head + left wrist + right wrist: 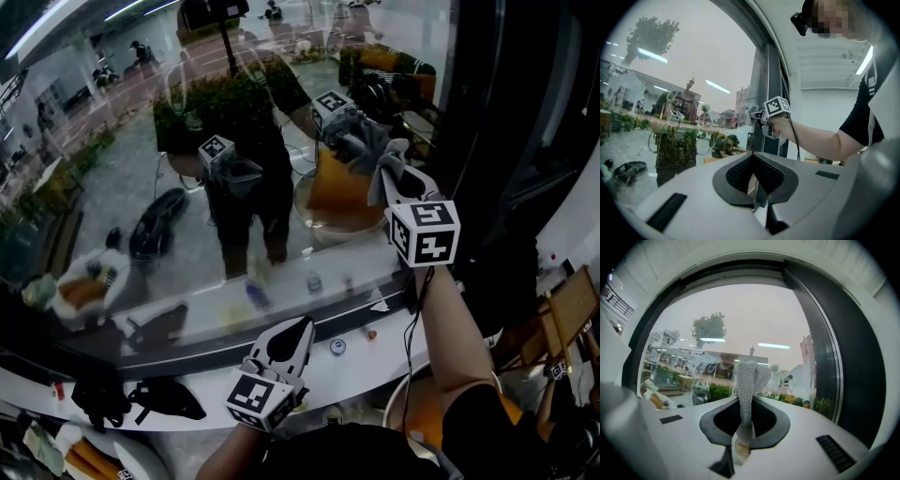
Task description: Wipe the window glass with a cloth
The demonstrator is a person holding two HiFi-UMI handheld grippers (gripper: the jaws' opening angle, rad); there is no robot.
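The window glass (112, 178) fills the upper left of the head view and mirrors the person and both grippers. My right gripper (389, 171) is raised near the pane's right side, shut on a grey knitted cloth (396, 161) that stands up from its jaws close to the glass. In the right gripper view the cloth (747, 380) rises out of the gripper (743, 430) in front of the glass (740, 324). My left gripper (298, 330) hangs low over the sill, shut and holding nothing. The left gripper view shows its own jaws (754, 185) and the right gripper (761, 119) beyond.
A white sill (375, 356) runs below the pane with a small round cap (337, 346) and a black object (169, 398) on it. A dark window frame (497, 122) borders the glass on the right. A wooden chair (567, 309) stands at the far right.
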